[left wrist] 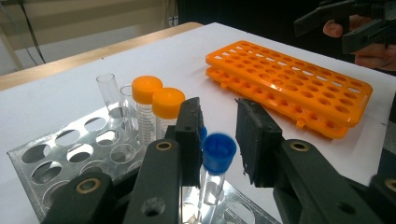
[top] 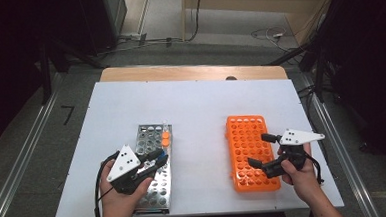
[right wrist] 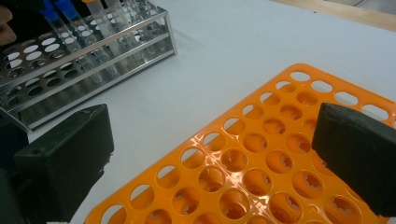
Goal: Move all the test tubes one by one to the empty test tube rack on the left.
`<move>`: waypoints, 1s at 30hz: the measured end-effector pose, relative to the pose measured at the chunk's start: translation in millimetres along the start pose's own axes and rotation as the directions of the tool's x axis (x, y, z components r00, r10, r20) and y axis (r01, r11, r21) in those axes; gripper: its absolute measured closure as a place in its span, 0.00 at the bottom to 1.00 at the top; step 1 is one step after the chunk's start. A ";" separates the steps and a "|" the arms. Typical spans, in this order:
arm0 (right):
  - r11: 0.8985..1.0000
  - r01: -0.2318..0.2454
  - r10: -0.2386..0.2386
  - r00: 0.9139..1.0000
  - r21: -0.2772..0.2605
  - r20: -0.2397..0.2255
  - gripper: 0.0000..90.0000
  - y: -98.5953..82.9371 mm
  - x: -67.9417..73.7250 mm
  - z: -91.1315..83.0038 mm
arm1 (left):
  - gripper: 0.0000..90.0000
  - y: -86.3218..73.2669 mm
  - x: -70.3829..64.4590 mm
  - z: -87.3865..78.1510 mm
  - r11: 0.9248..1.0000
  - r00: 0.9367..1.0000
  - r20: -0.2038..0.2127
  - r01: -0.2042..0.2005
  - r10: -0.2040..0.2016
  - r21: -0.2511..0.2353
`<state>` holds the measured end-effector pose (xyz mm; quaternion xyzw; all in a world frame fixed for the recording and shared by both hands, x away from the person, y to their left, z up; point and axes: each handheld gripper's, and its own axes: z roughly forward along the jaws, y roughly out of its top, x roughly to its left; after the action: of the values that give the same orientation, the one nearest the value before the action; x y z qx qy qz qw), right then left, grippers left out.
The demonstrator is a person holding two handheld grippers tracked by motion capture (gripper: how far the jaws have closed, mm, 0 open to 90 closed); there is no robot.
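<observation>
The blue-capped tube sits in the metal rack between my left gripper's spread jaws, orange-capped tubes just behind, while my right gripper hangs wide open over the orange rack.

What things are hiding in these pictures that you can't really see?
- Blue-capped tube: in the left gripper view the left tongs and the bottom edge hide its lower end.
- A second blue cap: just a sliver peeks from behind one jaw.
- Metal rack: in the high view, the hand and tongs cover its middle.
- Orange rack: in the right gripper view its near rows are cut off by the edge and the right tongs.
</observation>
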<state>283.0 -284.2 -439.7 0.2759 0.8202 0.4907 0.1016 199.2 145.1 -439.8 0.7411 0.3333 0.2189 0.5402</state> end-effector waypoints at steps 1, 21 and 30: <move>1.000 0.000 0.000 1.000 -0.001 0.001 0.00 0.0 -0.2 -0.2 | 0.79 0.0 0.0 -0.1 1.000 1.000 0.001 0.001 -0.001 0.000; 1.000 0.001 -0.001 1.000 -0.005 0.006 0.00 -0.1 -1.2 0.2 | 0.19 8.9 2.4 -5.6 0.997 0.999 0.031 0.036 -0.033 -0.074; 1.000 -0.002 0.002 1.000 -0.005 0.011 0.00 -0.7 -2.9 0.0 | 0.01 7.7 12.9 -7.4 0.997 0.998 0.031 0.048 -0.046 -0.067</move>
<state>285.1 -286.1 -440.6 0.2791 0.8181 0.4915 0.1063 204.9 157.9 -430.6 0.7175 0.3353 0.2063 0.5747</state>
